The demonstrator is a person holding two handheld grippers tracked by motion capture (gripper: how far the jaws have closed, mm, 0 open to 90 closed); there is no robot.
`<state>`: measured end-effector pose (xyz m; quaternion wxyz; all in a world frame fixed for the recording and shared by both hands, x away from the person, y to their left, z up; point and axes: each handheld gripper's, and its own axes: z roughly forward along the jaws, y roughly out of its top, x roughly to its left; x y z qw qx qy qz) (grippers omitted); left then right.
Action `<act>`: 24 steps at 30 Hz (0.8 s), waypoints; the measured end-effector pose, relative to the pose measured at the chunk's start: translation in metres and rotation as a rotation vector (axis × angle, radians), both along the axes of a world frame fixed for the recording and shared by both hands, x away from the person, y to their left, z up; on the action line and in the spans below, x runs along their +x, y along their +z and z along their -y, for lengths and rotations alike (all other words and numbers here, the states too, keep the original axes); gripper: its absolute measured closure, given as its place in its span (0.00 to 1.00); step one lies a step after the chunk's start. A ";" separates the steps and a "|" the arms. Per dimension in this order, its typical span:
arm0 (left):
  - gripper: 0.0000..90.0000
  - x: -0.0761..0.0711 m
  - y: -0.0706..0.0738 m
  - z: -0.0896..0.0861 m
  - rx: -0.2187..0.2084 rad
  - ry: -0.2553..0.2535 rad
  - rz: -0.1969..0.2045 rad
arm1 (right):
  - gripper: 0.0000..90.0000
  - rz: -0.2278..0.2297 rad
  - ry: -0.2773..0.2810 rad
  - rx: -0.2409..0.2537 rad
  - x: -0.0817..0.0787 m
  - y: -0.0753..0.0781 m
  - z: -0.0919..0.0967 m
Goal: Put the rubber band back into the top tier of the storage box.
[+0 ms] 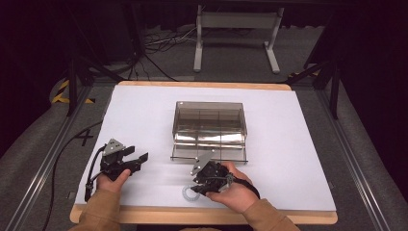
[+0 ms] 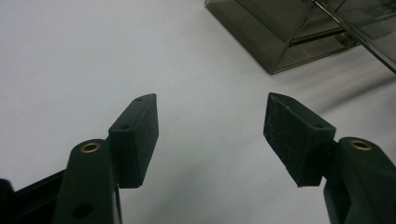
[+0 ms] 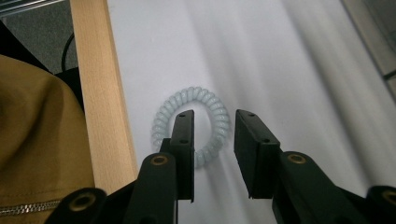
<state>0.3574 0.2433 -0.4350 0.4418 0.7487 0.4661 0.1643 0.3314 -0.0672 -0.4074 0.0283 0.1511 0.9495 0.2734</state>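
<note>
A: Right gripper point(image 3: 212, 128)?
B: Jaws parted, straddling one side of the coiled hair tie point(image 3: 191, 126) near the surface's front edge, not pinching.
A: Left gripper point(image 2: 210, 130)?
B: Wide open, empty; its view catches the clear box point(image 2: 299, 32).

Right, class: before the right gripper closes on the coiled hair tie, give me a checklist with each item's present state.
1. Right gripper jaws apart, wide enough to take the ring's side: ok.
2. Coiled hair tie lying flat on the white sheet: ok.
3. One jaw inside the ring, the other outside its right side: looks so, though whether the tips have reached the sheet: cannot tell.
4. Tie clear of the wooden table edge: ok, close but apart.
5. Left gripper open, nothing between its jaws, away from the tie: ok.
6. Clear organiser box open at the front to receive the tie: cannot tell.
</note>
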 end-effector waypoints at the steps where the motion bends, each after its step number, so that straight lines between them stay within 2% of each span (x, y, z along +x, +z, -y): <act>1: 0.40 0.000 0.000 0.000 0.000 0.000 0.000 | 0.78 0.000 0.000 0.000 0.000 0.000 0.000; 9: 0.40 0.000 0.000 0.000 0.001 -0.001 0.000 | 0.78 -0.005 -0.011 -0.005 0.003 -0.010 -0.004; 17: 0.40 0.000 0.000 0.000 0.002 -0.002 0.001 | 0.80 0.006 -0.017 -0.035 0.003 -0.015 -0.005; 24: 0.40 0.000 0.000 0.000 0.002 -0.003 0.001 | 0.86 0.006 -0.023 -0.059 0.003 -0.017 -0.010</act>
